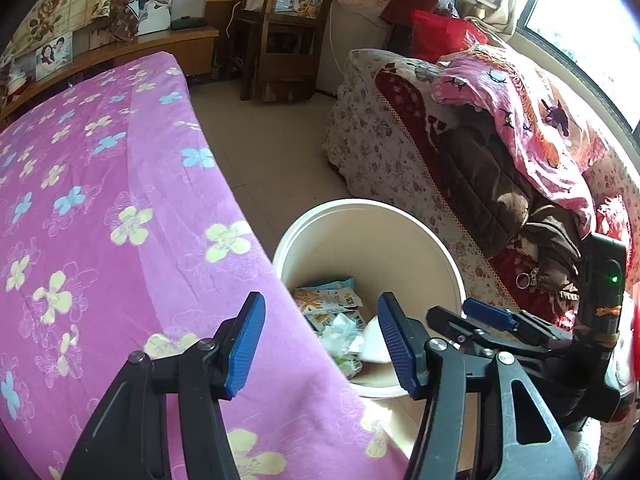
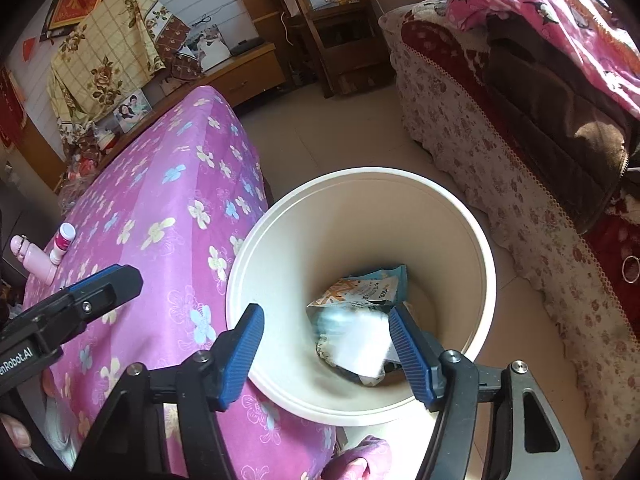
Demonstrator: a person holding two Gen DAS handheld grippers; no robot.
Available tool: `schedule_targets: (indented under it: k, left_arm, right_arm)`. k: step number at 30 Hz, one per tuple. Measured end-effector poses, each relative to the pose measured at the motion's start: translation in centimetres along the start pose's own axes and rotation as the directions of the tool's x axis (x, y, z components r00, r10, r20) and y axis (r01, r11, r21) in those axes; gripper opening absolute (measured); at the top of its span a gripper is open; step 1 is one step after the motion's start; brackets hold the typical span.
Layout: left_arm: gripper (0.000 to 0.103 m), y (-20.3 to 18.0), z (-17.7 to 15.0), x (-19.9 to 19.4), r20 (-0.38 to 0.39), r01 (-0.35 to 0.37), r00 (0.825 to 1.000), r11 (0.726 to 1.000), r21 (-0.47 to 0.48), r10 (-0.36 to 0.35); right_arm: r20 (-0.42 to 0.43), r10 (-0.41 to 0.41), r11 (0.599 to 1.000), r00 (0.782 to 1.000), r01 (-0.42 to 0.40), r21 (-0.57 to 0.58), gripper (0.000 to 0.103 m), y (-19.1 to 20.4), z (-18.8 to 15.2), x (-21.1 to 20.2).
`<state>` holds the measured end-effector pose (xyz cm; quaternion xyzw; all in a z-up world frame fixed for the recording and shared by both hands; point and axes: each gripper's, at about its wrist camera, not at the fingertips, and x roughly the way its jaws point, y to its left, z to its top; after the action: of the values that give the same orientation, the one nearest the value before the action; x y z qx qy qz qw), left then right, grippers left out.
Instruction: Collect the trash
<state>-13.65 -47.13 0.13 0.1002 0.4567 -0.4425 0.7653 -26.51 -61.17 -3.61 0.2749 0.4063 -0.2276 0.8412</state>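
Trash (image 2: 356, 320) is lying at the bottom of the white bucket (image 2: 486, 256), which is standing on the floor between the bed (image 2: 168, 208) with its pink flowered cover and the sofa (image 2: 500, 168). We are holding the right gripper (image 2: 326, 354) over the bucket mouth with its jaws spread apart and nothing between them; a pale blurred piece is showing just below it, and we cannot tell whether it is falling or already at rest. We are keeping the left gripper (image 1: 320, 344) beside it above the bed edge, jaws likewise spread and empty.

Judging from this, the drop is the step in hand. To do it well we should be keeping the jaws wide and centred over the opening, clear of the rim, so nothing is catching on the wall or spilling onto the bed.

The snack wrapper (image 2: 360, 290) is lying flat on top of the pile, its long axis running roughly left to right in the right wrist view. Two small pink bottles (image 2: 42, 254) are standing on the bed's far corner; whether they count as trash we cannot say.
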Motion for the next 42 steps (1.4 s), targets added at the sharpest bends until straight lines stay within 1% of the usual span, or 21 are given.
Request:
schedule_targets:
  k: [3, 6, 11, 15, 19, 21, 24, 28, 31, 33, 34, 42]
  left_arm:
    - [0.06, 0.3, -0.4, -0.6, 0.013, -0.019, 1.0, 1.0, 0.003, 0.019]
    - [0.06, 0.6, -0.9, -1.7, 0.046, -0.063, 0.997, 0.998, 0.014, 0.062]
    - [0.06, 1.3, -1.7, -4.3, 0.102, -0.13, 0.986, 0.991, 0.012, 0.128]
    - [0.06, 1.4, -2.5, -7.1, 0.168, -0.181, 0.97, 0.983, 0.021, 0.175]
    - [0.06, 1.0, -3.5, -9.8, 0.232, -0.222, 0.951, 0.974, 0.052, 0.204]
    - [0.06, 0.9, -4.1, -11.0, 0.258, -0.228, 0.944, 0.972, 0.063, 0.204]
    - [0.06, 1.0, -4.8, -13.0, 0.295, -0.229, 0.934, 0.971, 0.064, 0.201]
    - [0.06, 1.3, -5.7, -15.6, 0.343, -0.237, 0.917, 0.97, 0.058, 0.203]
    - [0.06, 1.6, -6.3, -17.1, 0.37, -0.233, 0.907, 0.971, 0.045, 0.201]
    - [0.06, 1.9, -6.6, -18.0, 0.383, -0.226, 0.902, 0.974, 0.033, 0.197]
    - [0.06, 2.0, -6.8, -18.4, 0.39, -0.225, 0.9, 0.974, 0.028, 0.197]
    - [0.06, 2.1, -7.9, -20.8, 0.445, -0.226, 0.873, 0.974, 0.012, 0.197]
  right_arm:
    - [0.009, -0.004, 1.0, 1.0, 0.004, 0.001, 0.069, 0.1, -0.2, -0.6]
    - [0.028, -0.008, 1.0, 1.0, 0.008, -0.004, 0.069, 0.6, -0.4, -1.5]
    - [0.11, -0.03, 0.999, 0.994, 0.033, -0.025, 0.069, 2.5, -1.0, -4.4]
    - [0.173, -0.067, 0.996, 0.983, 0.075, -0.042, 0.069, 4.6, -1.9, -7.0]
    - [0.206, -0.04, 0.997, 0.978, 0.052, -0.05, 0.069, 6.5, -2.8, -9.0]
    - [0.235, -0.043, 0.998, 0.971, 0.053, -0.039, 0.069, 7.3, -3.4, -10.2]
    - [0.296, -0.057, 0.998, 0.953, 0.065, -0.018, 0.069, 8.3, -4.5, -11.9]
    - [0.34, -0.087, 0.994, 0.936, 0.103, -0.029, 0.069, 9.9, -5.5, -14.0]
    - [0.372, -0.093, 0.993, 0.924, 0.114, -0.033, 0.069, 10.7, -6.2, -15.7]
    - [0.4, -0.098, 0.992, 0.911, 0.121, -0.032, 0.07, 11.2, -6.7, -16.8]
    - [0.413, -0.106, 0.991, 0.904, 0.131, -0.034, 0.072, 11.5, -6.9, -17.3]
    - [0.472, -0.125, 0.985, 0.873, 0.166, -0.046, 0.073, 13.0, -8.0, -19.9]
